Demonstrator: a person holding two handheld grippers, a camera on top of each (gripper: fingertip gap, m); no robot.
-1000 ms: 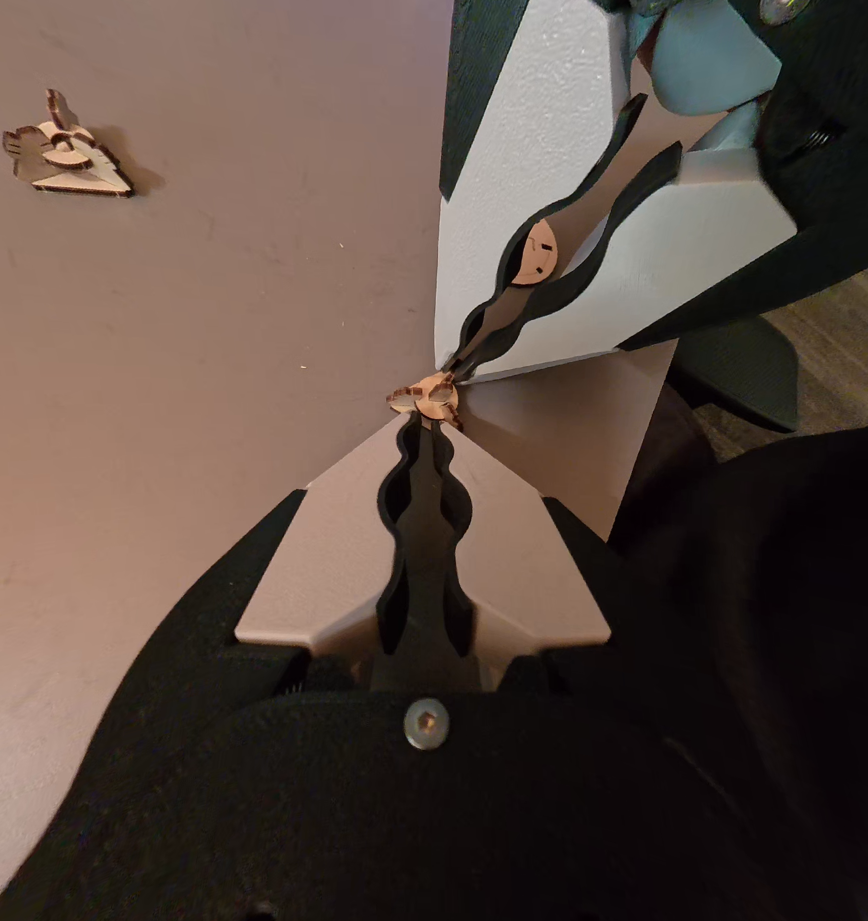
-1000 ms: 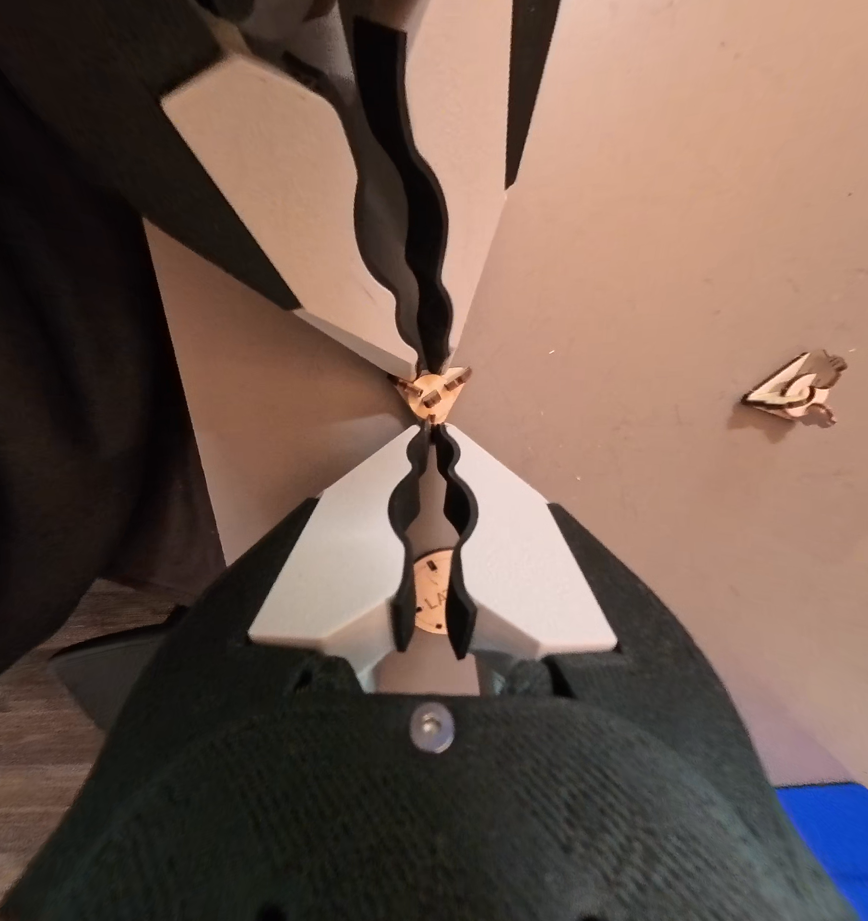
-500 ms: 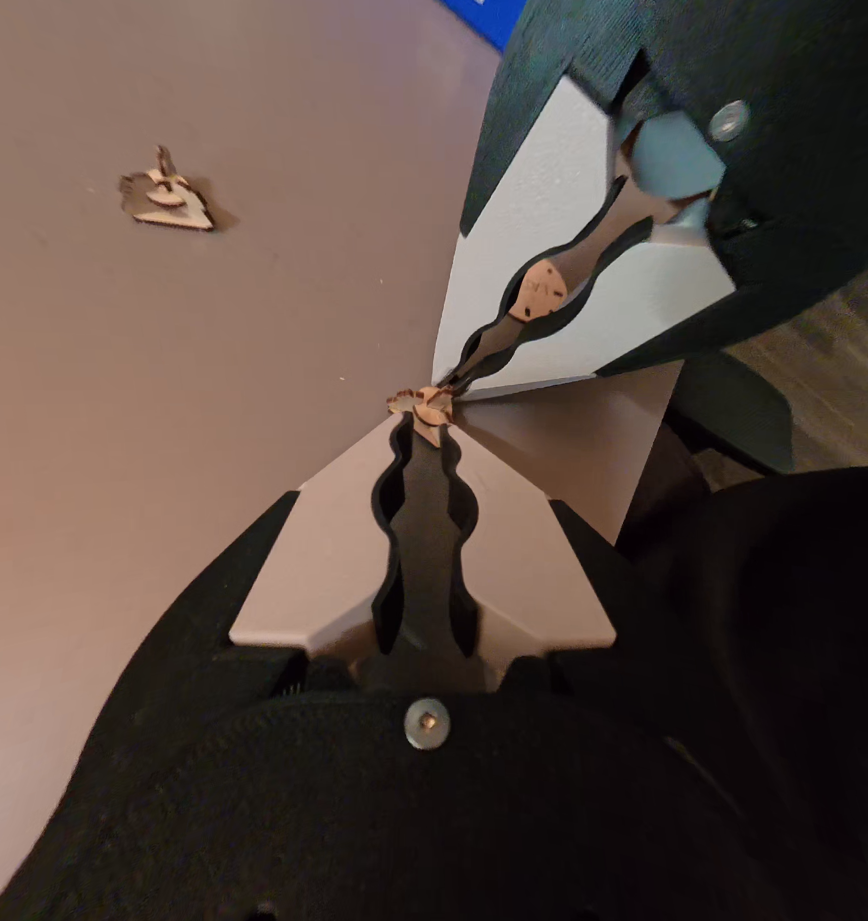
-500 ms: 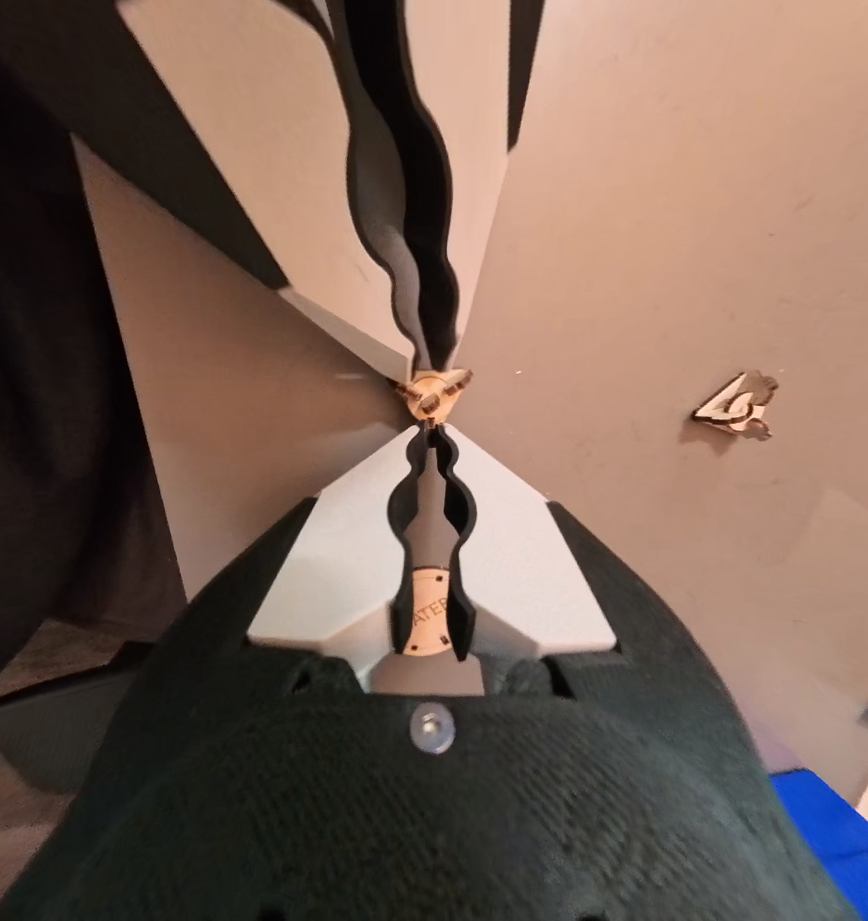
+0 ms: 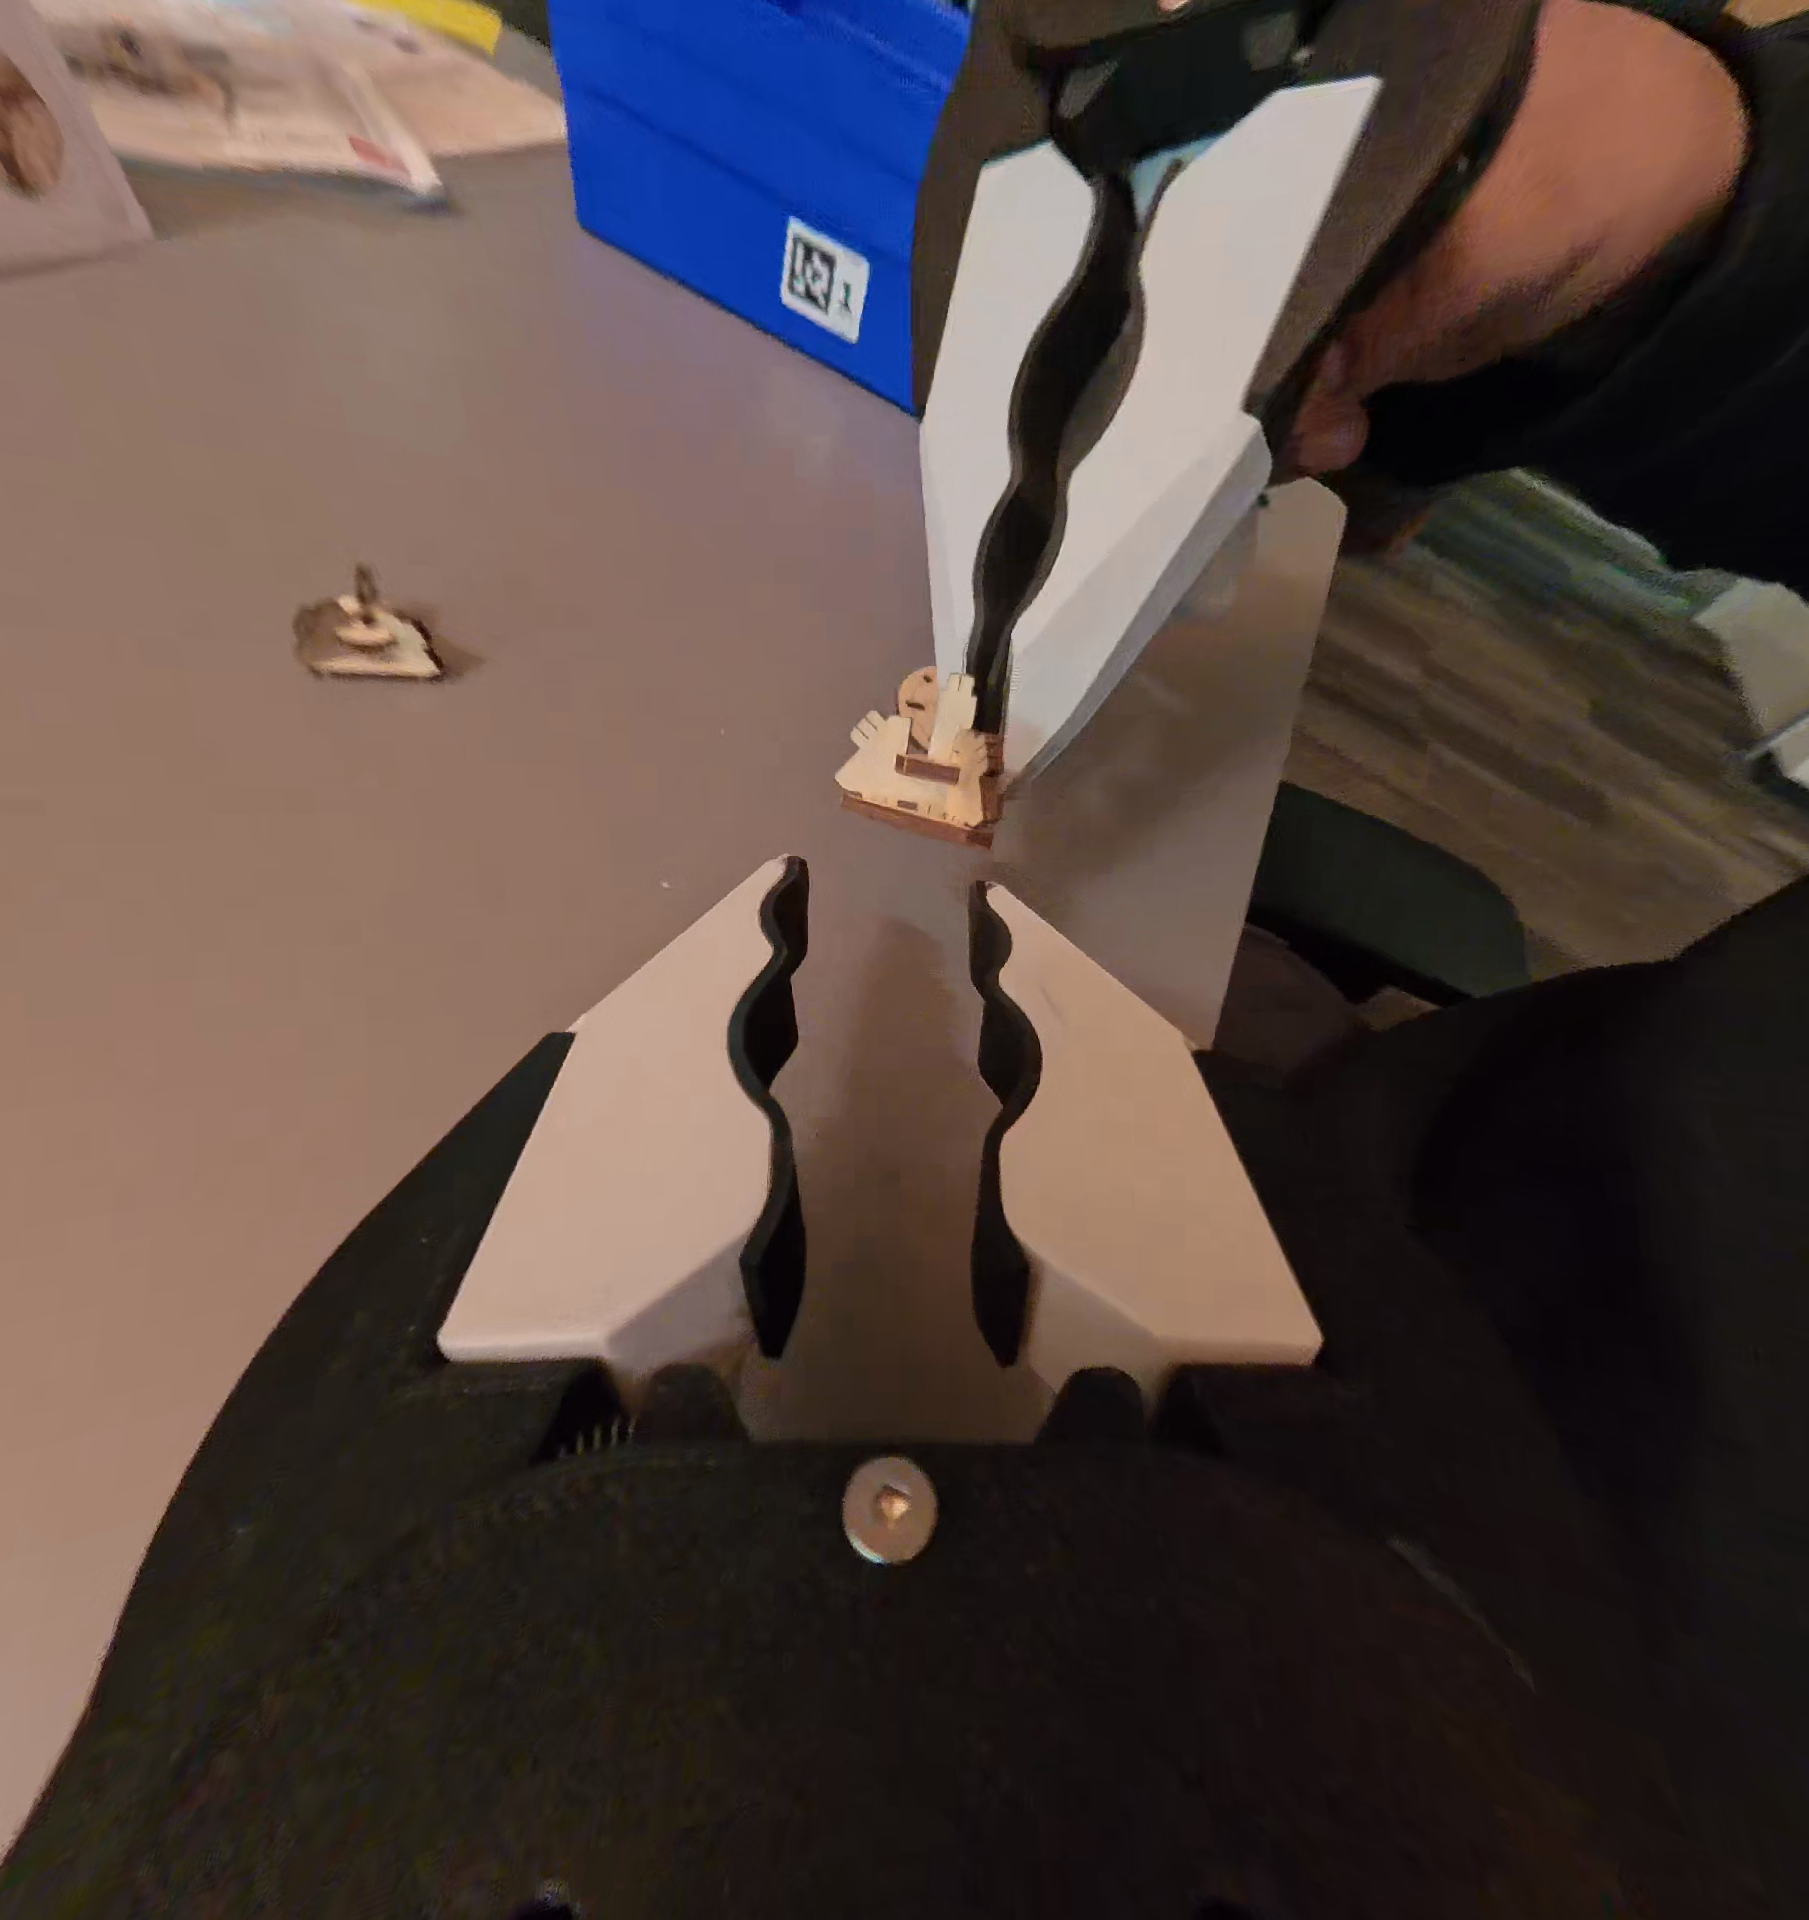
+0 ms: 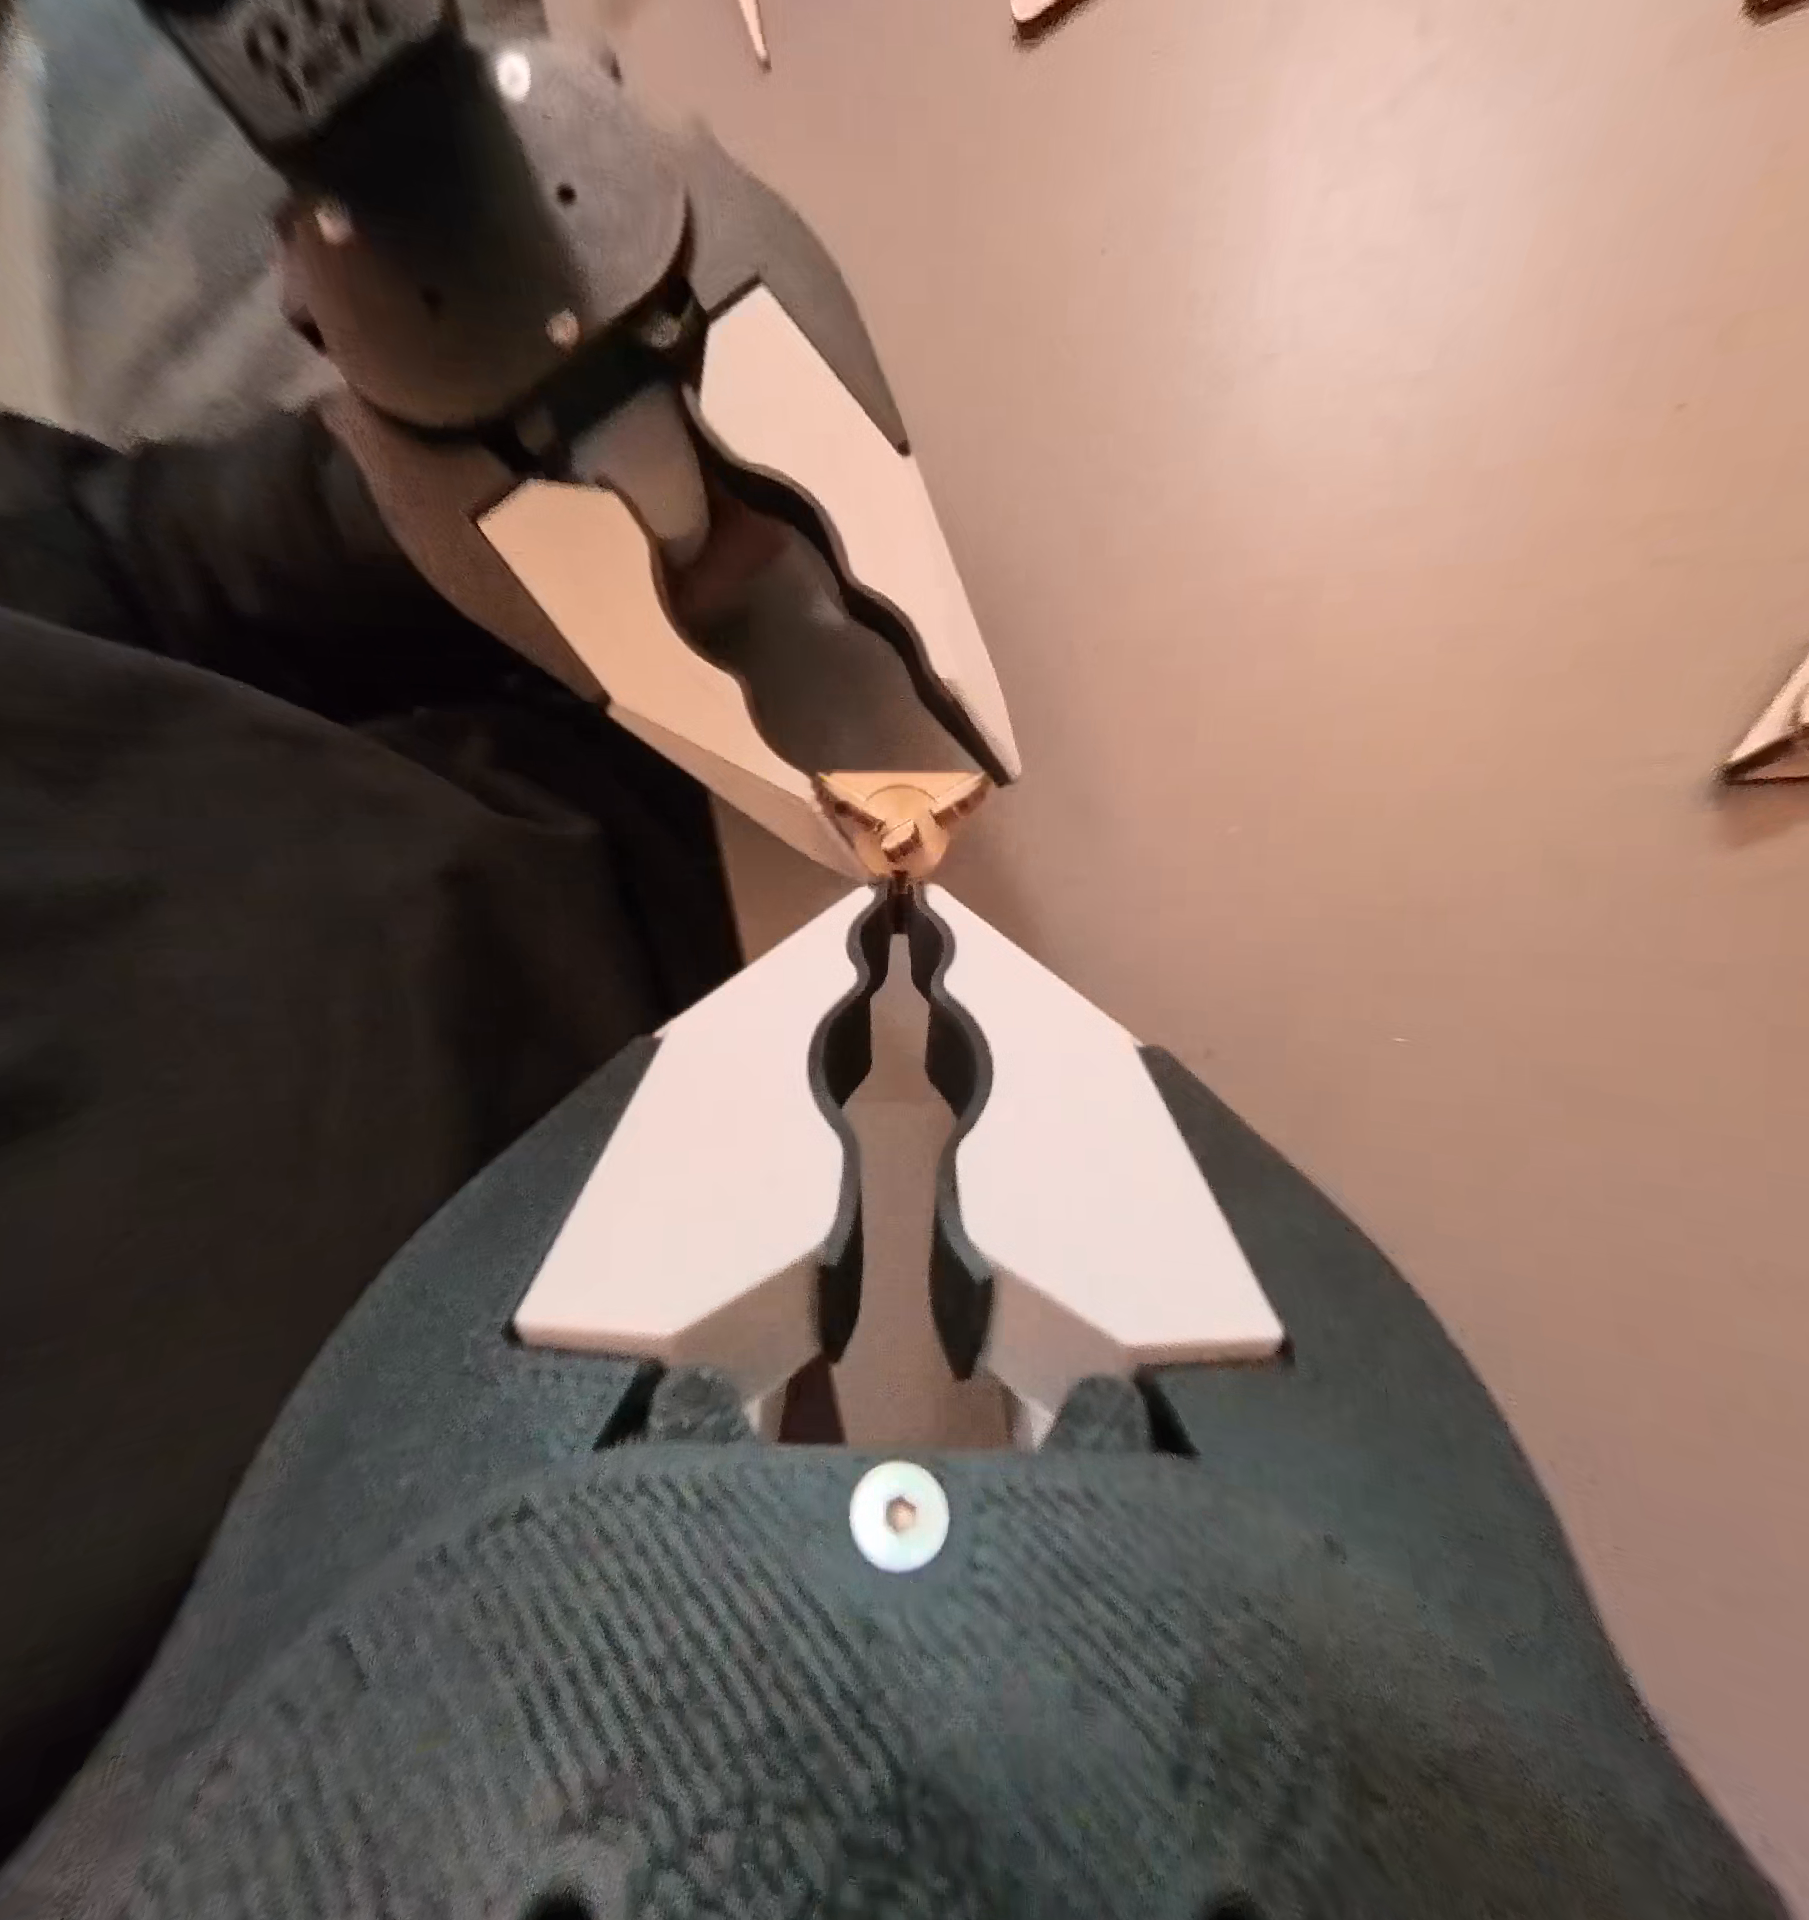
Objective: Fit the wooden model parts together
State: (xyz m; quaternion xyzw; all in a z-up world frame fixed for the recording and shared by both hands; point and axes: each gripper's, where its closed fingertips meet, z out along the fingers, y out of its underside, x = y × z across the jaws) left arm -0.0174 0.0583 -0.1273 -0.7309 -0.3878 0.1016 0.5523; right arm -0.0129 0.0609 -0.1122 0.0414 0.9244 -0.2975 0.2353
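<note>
Right gripper (image 6: 898,902) pinches the small pale wooden slotted assembly (image 5: 921,764) above the grey worktop (image 5: 256,935) while the left gripper (image 5: 884,883) gapes empty nearby; that thin-tab hold might slip.

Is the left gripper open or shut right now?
Open: left gripper fingers stand apart, empty; the wooden piece hangs from the right gripper.
</note>
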